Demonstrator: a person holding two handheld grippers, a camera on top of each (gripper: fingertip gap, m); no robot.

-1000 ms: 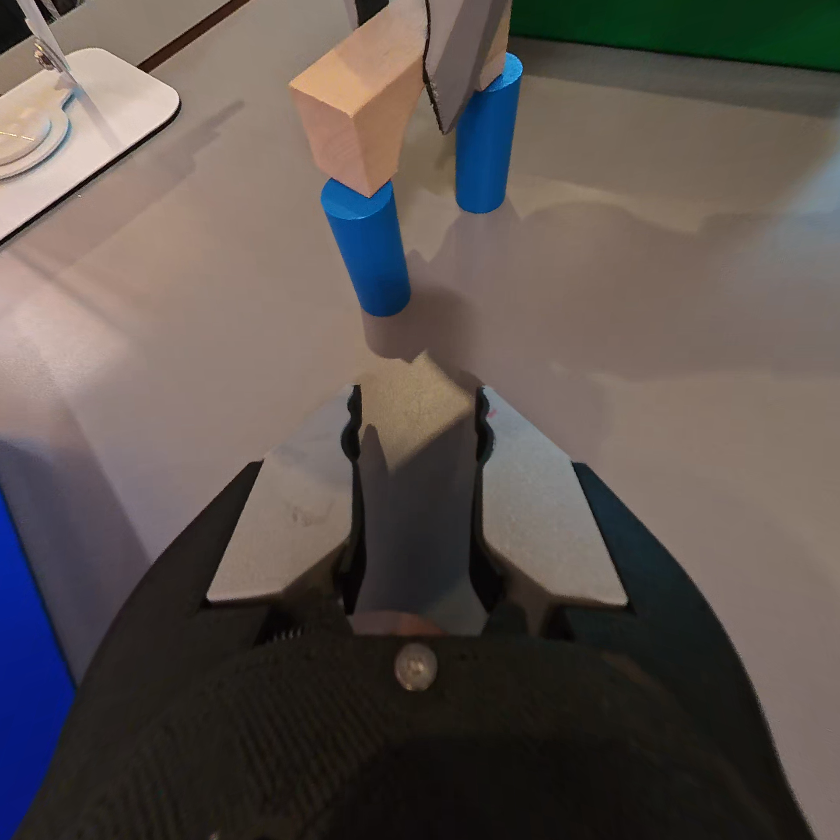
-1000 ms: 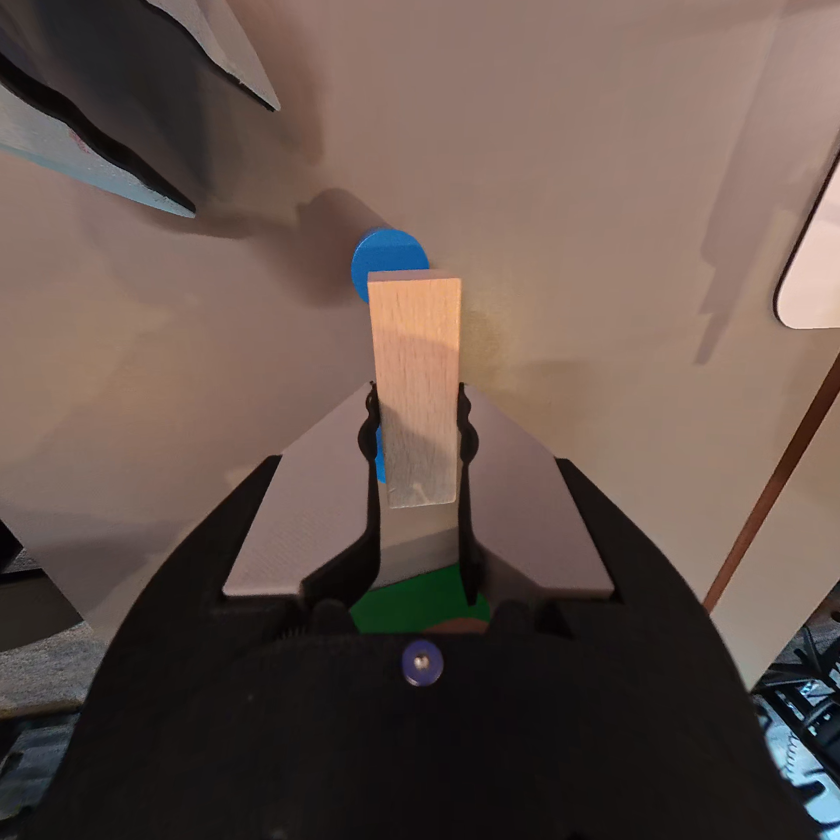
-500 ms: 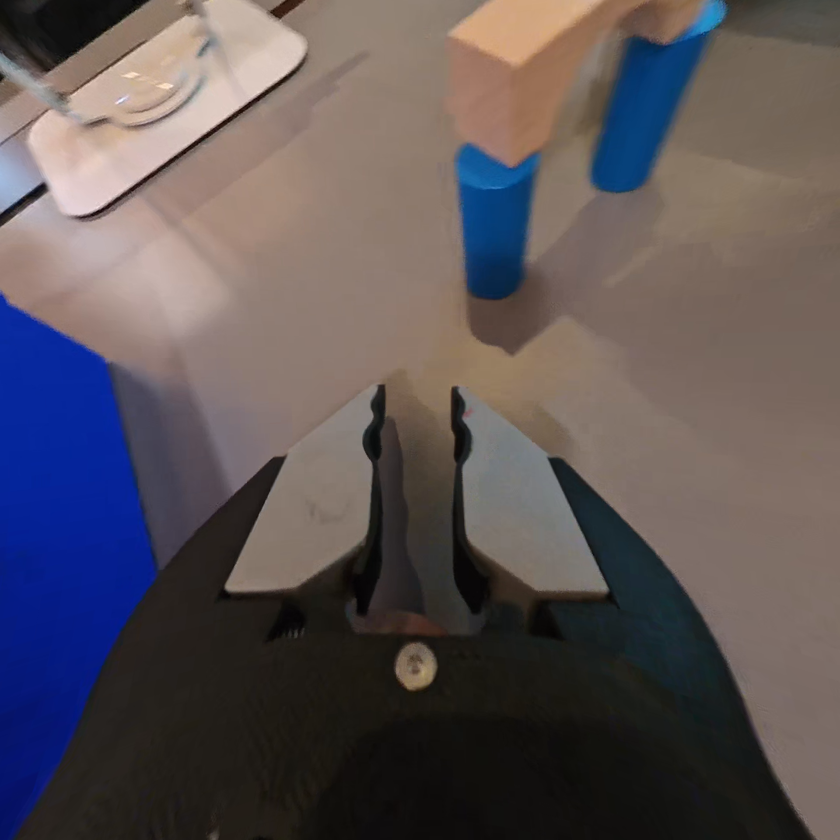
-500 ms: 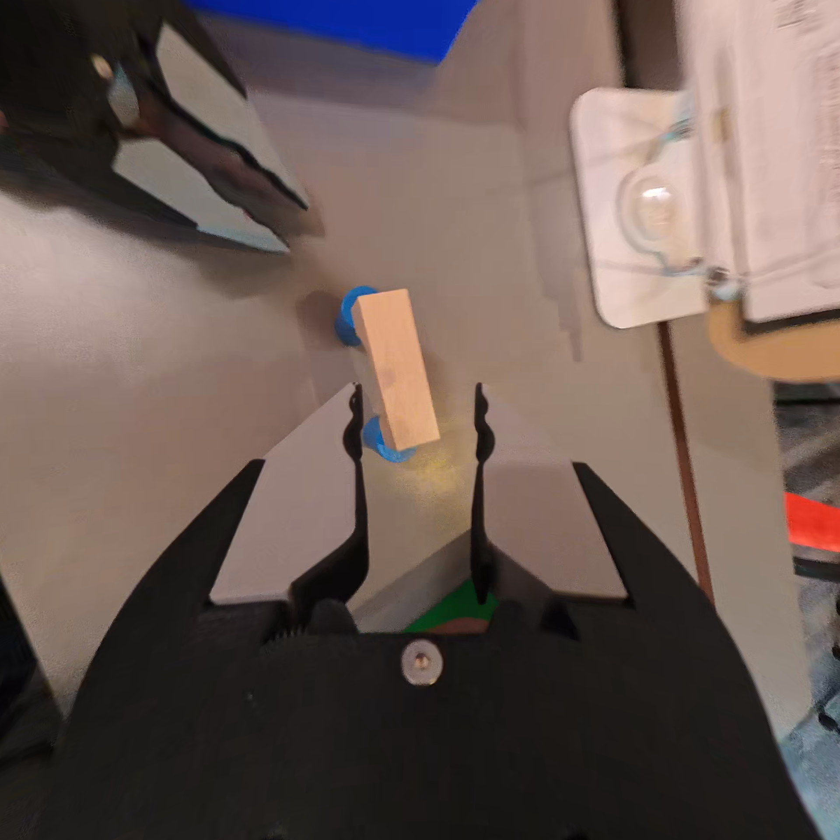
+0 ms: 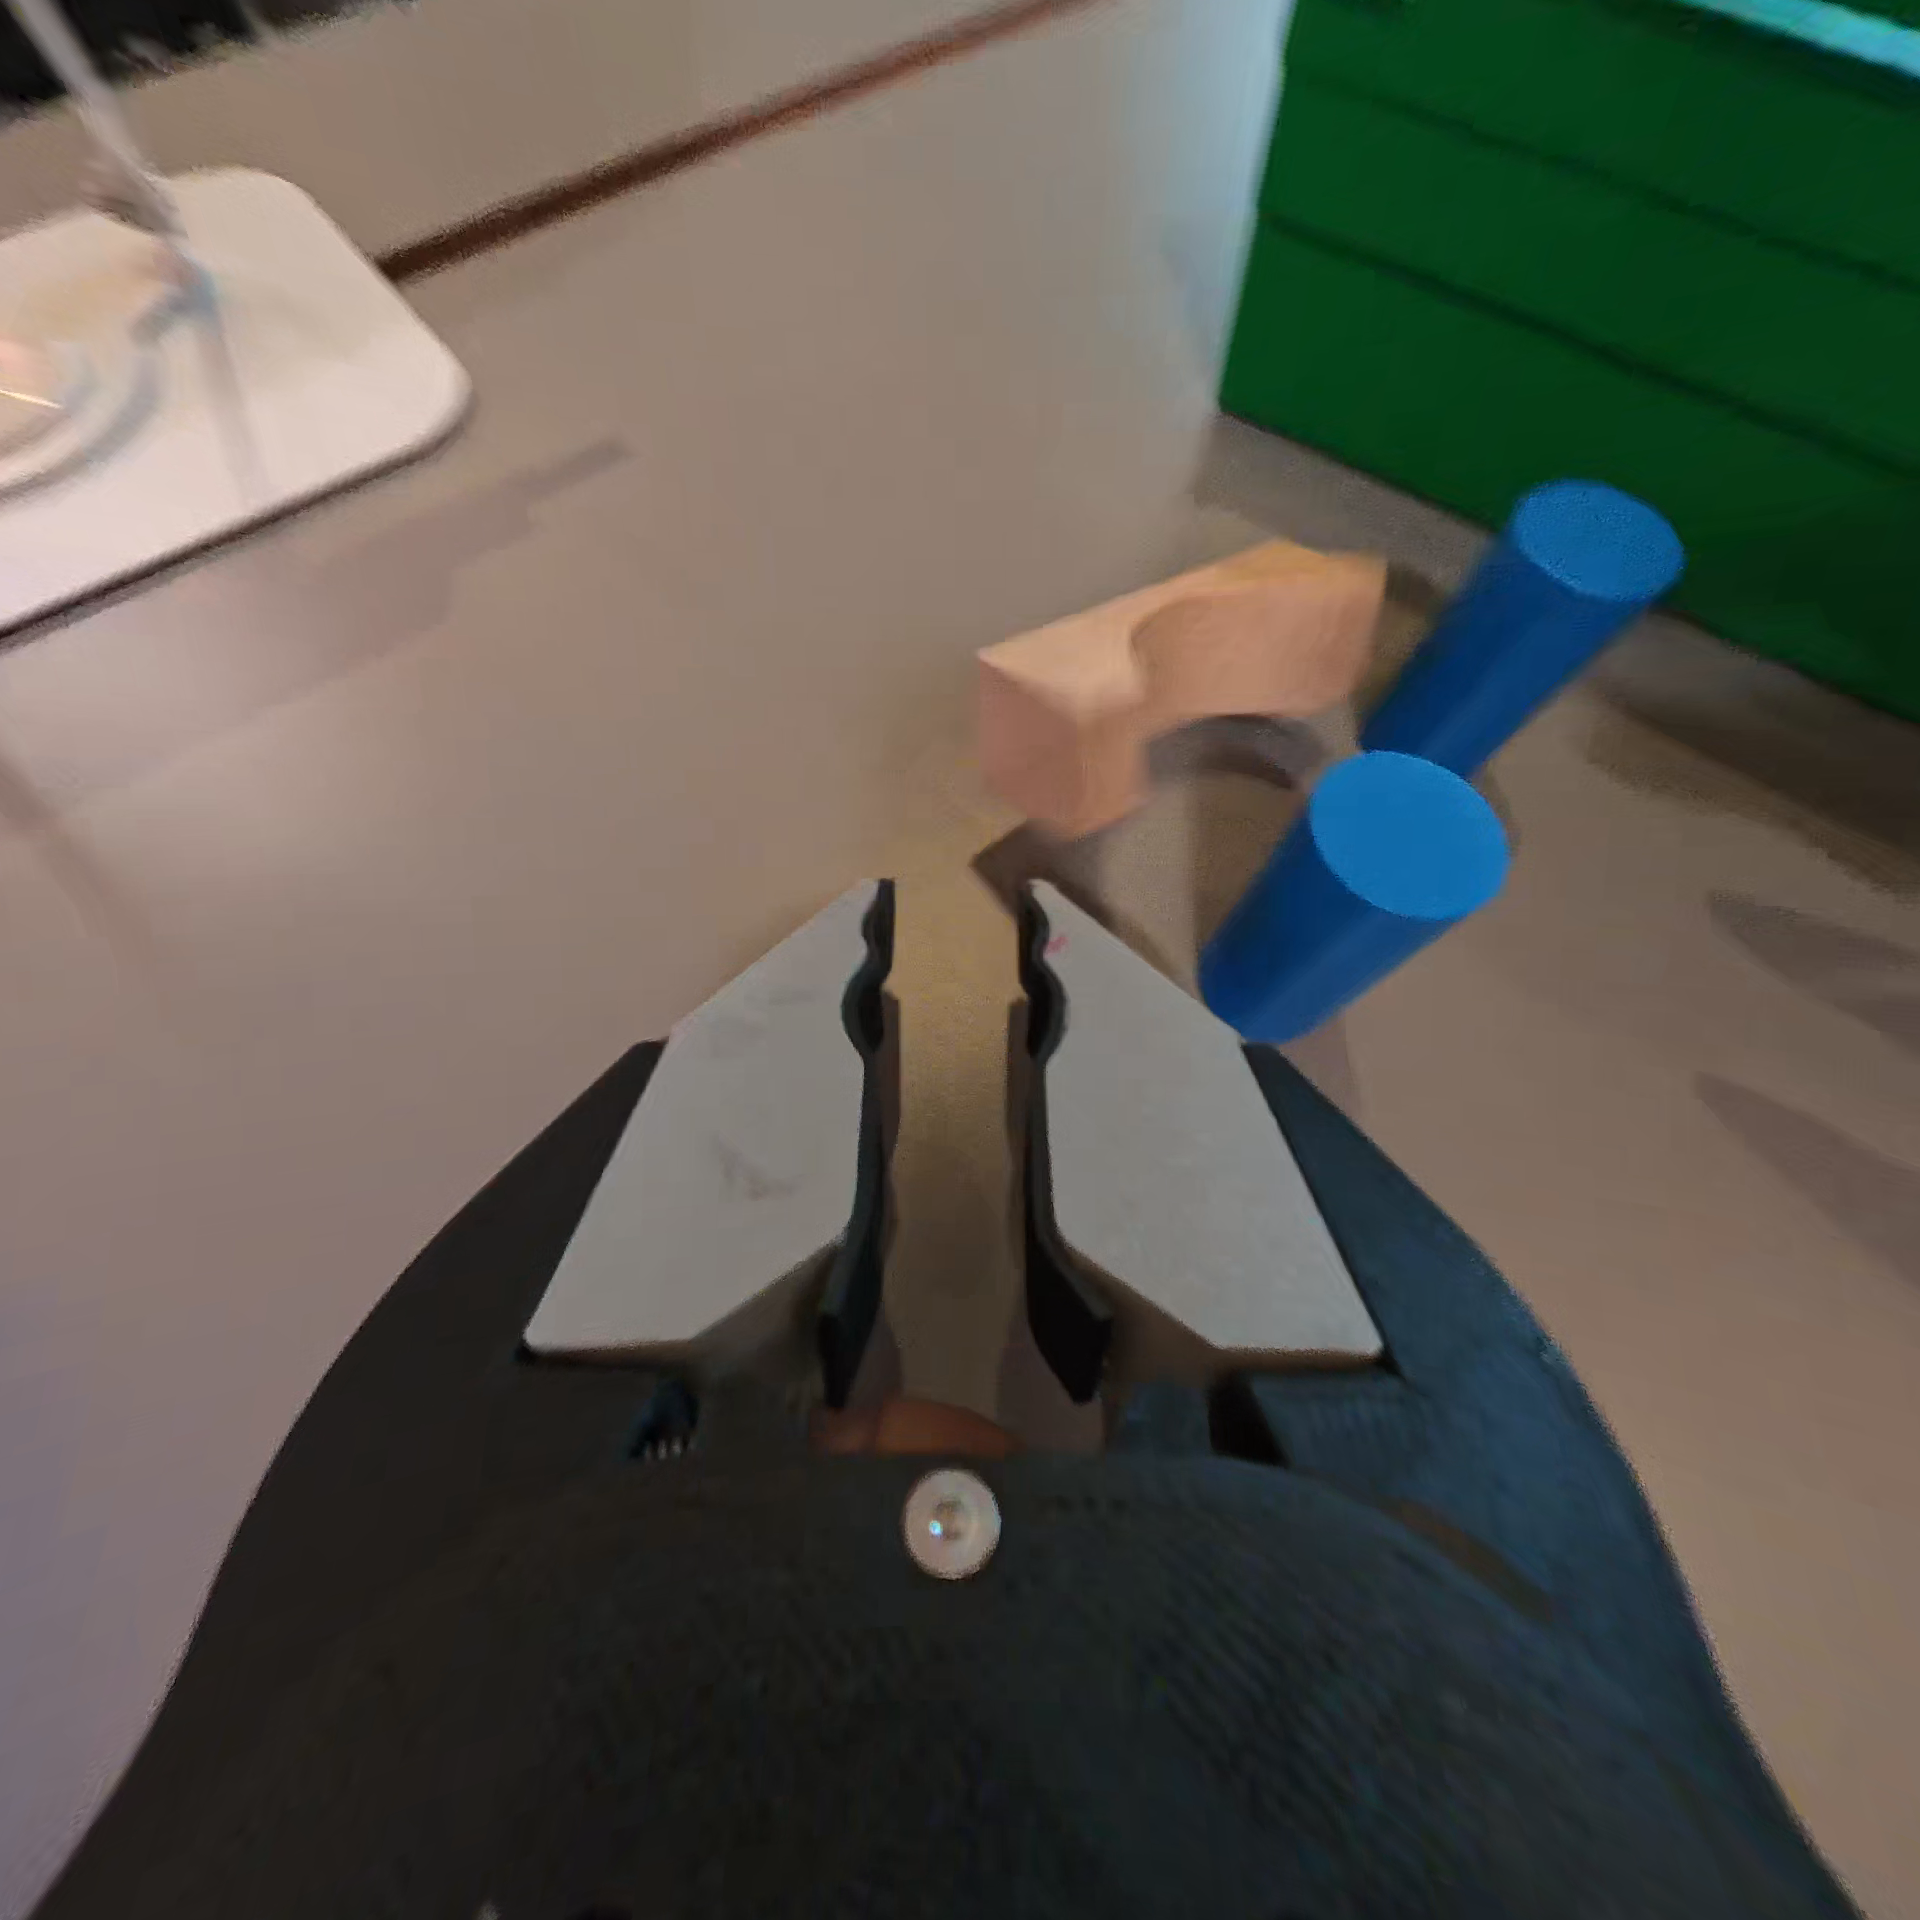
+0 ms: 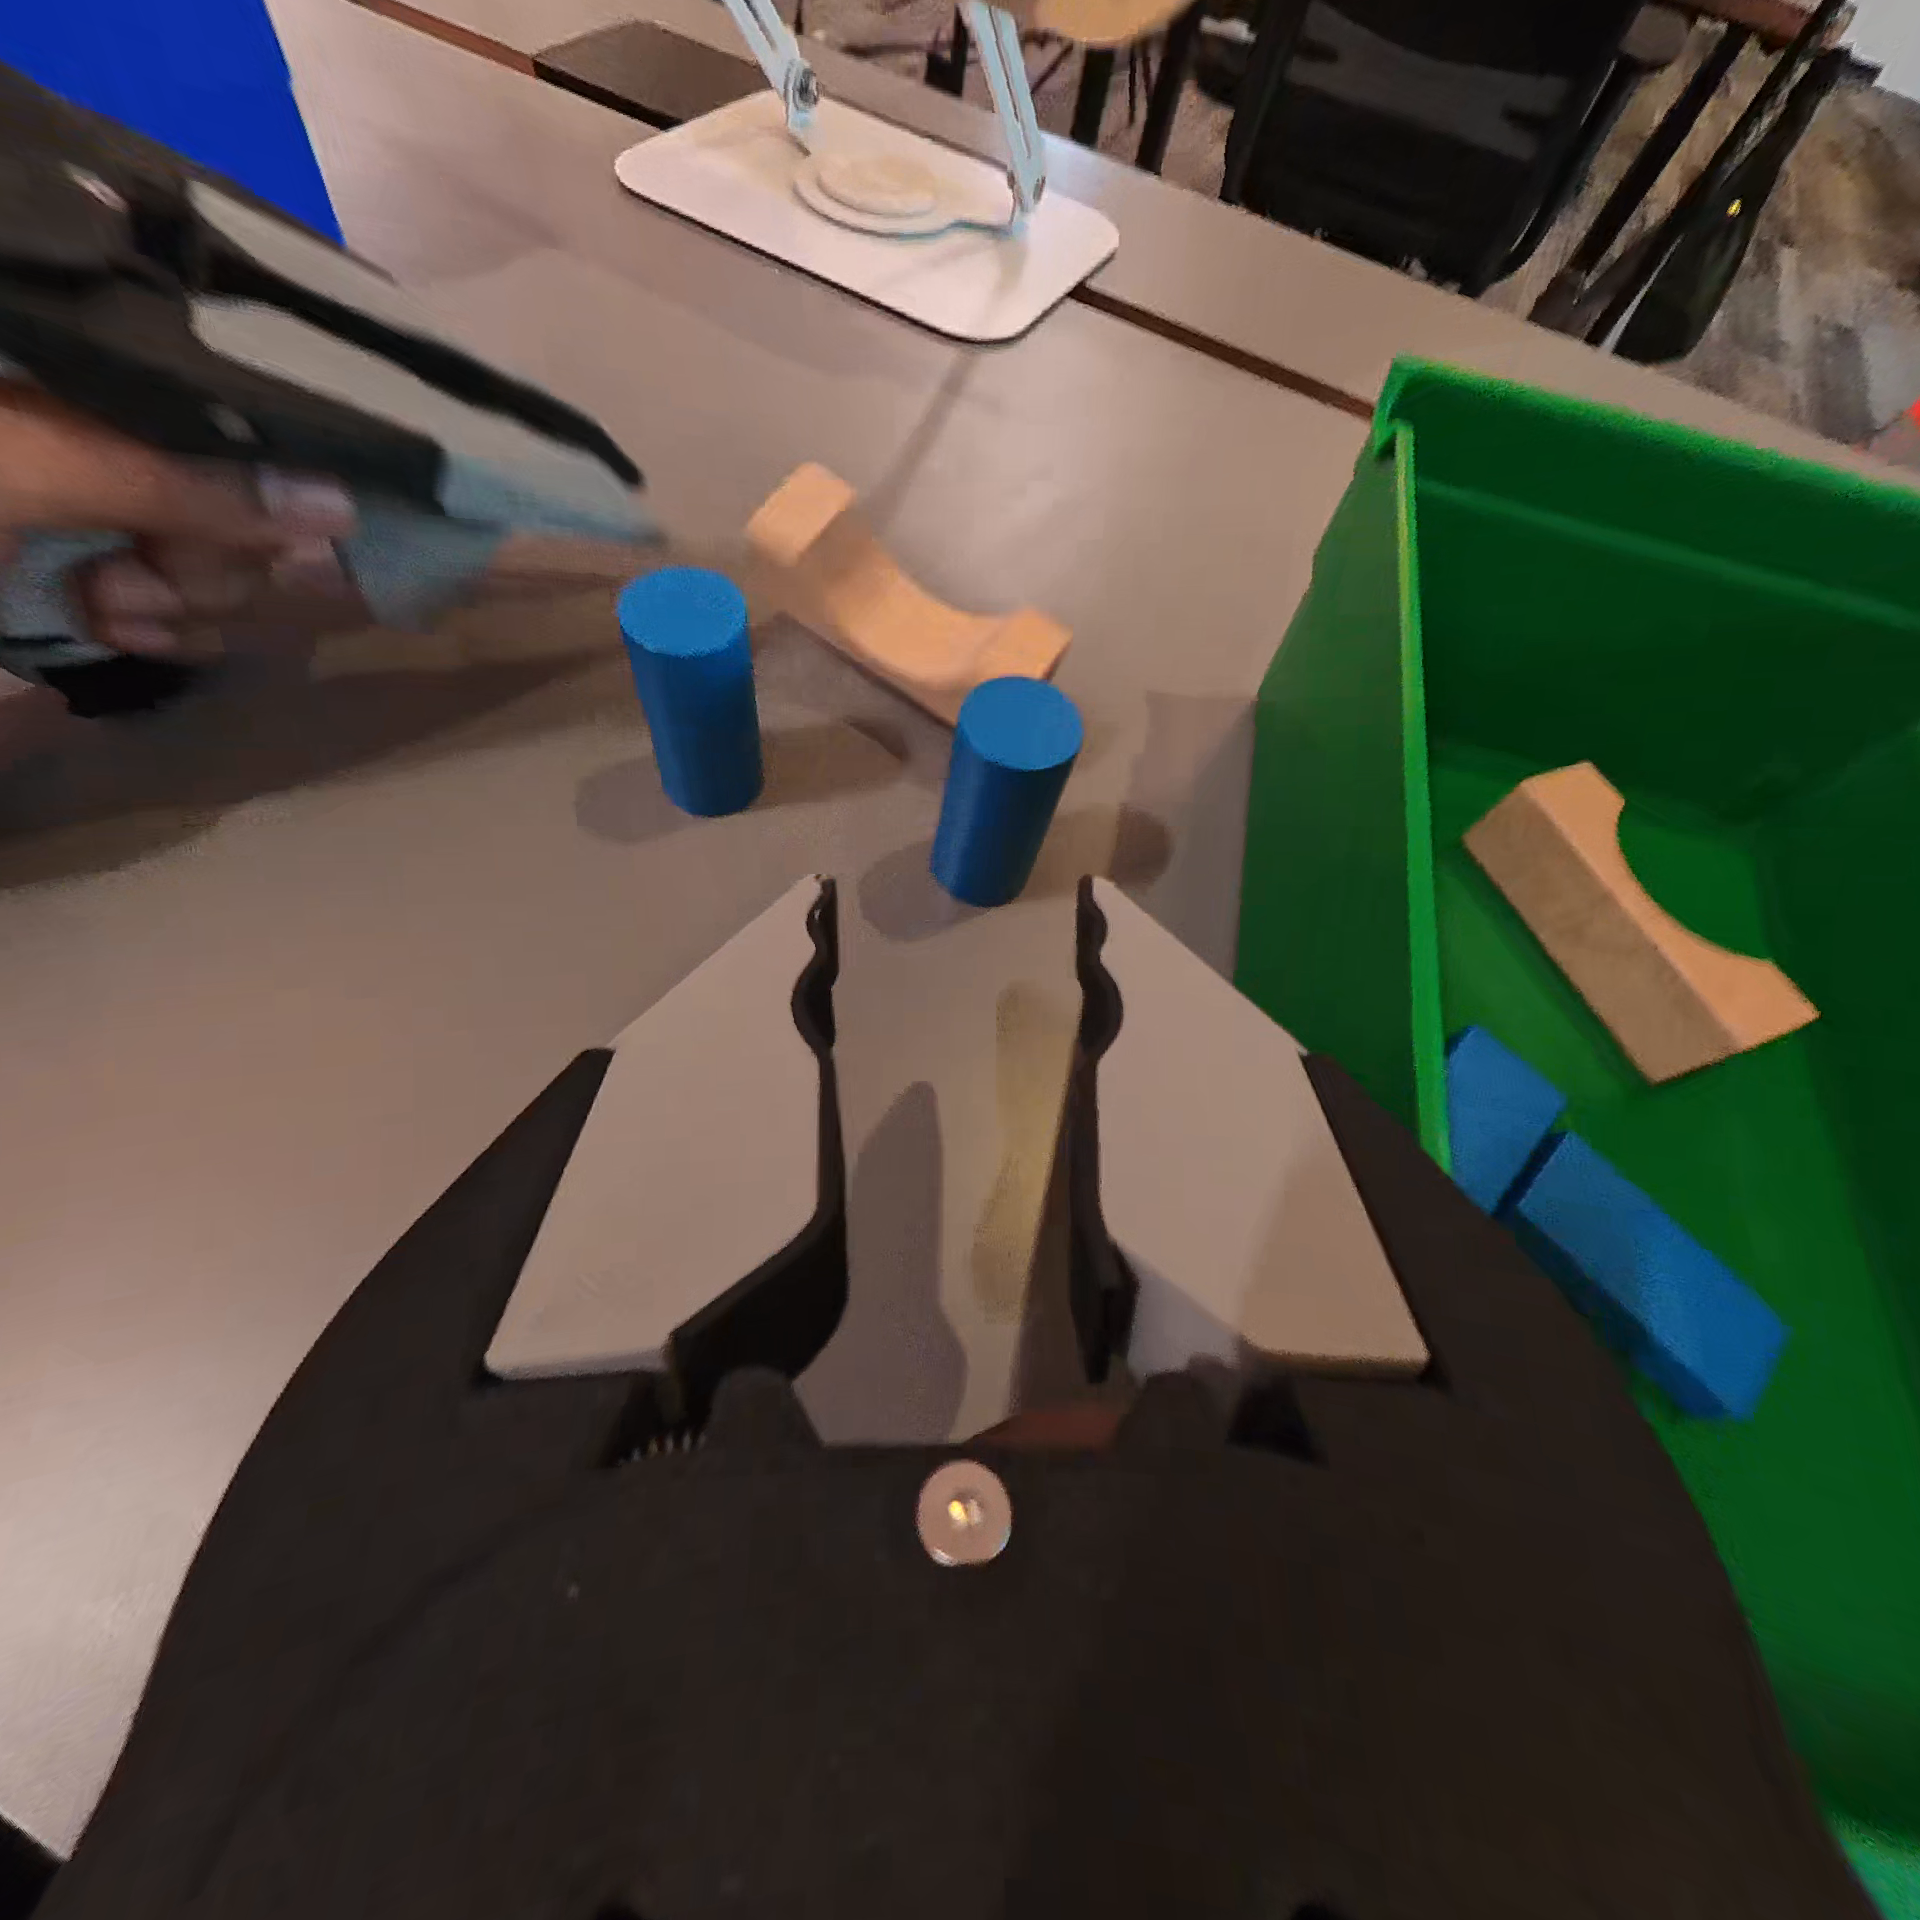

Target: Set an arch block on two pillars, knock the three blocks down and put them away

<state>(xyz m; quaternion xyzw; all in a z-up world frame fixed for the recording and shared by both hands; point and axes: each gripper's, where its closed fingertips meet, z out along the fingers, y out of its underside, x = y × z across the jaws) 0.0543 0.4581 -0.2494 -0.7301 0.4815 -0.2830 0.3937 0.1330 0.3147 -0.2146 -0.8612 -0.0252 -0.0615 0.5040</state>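
Observation:
The wooden arch block (image 6: pixel 904 613) is off the pillars and lies on the grey table (image 6: pixel 312 1039) just behind them; it also shows in the left wrist view (image 5: pixel 1174 675), blurred. The two blue cylinder pillars (image 6: pixel 691 691) (image 6: pixel 1003 790) stand on end, apart; in the left wrist view (image 5: pixel 1351 904) (image 5: pixel 1517 634) they lean right. My left gripper (image 5: pixel 951 914) has a narrow gap with nothing in it, close to the arch's near end; it also shows in the right wrist view (image 6: pixel 416 468). My right gripper (image 6: pixel 951 904) is open and empty, just short of the right pillar.
A green bin (image 6: pixel 1340 831) stands right of the pillars and holds another arch block (image 6: pixel 1631 925) and blue blocks (image 6: pixel 1621 1247). A white lamp base (image 6: pixel 873 208) sits at the table's far side. A blue panel (image 6: pixel 156 94) is at far left. Tip to tip, the grippers are about 15 cm apart.
My right gripper opened, let go of the arch on the pillars and pulled back. My left gripper narrowed and swung at the stack. The arch has come off the pillars onto the table.

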